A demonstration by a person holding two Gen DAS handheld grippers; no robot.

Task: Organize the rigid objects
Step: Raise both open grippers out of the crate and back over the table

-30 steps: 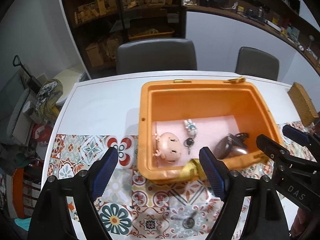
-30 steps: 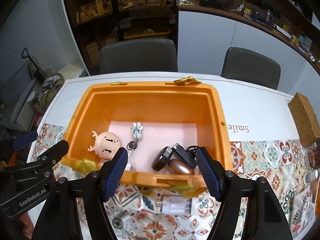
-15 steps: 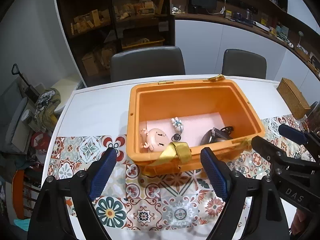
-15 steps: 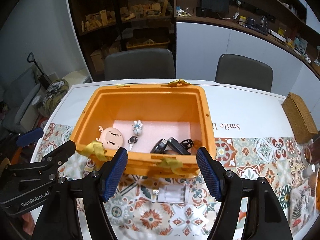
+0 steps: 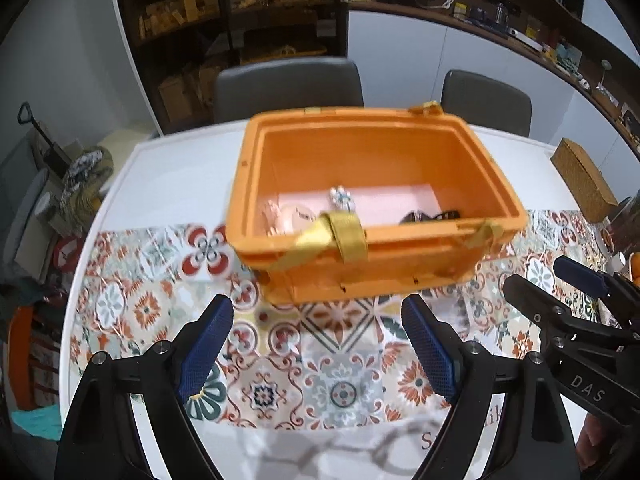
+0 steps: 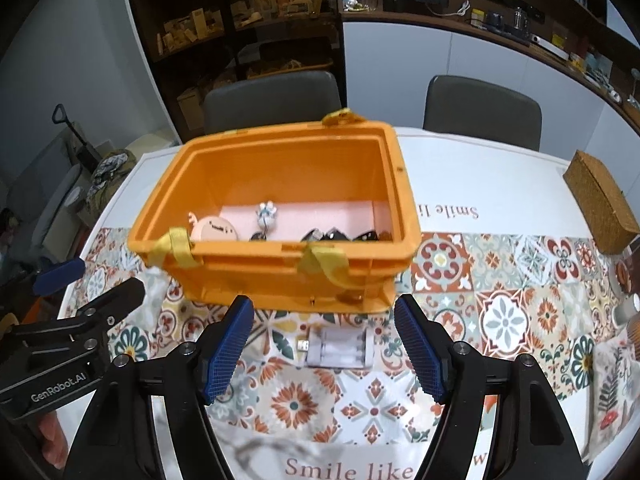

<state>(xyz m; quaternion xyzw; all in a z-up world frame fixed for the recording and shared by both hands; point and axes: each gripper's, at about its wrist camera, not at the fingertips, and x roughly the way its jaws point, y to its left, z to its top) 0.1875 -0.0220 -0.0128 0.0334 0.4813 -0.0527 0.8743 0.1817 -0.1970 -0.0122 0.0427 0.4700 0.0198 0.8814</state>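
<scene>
An orange plastic bin stands on the patterned tablecloth. Inside it lie a pink round toy, a small white figure keychain and dark gadgets. A clear white battery case lies on the cloth just in front of the bin, between my right fingers. My left gripper is open and empty, held back from the bin's near wall. My right gripper is open and empty above the battery case. Each gripper shows at the edge of the other's view.
A wicker box sits at the table's right side. Two grey chairs stand behind the table, with shelves beyond. Small items lie at the right edge. The white table edge with printed text is close to me.
Both grippers have pulled back and up from the bin, which now looks smaller and farther. The battery case has come fully into the right view. Both stay open.
</scene>
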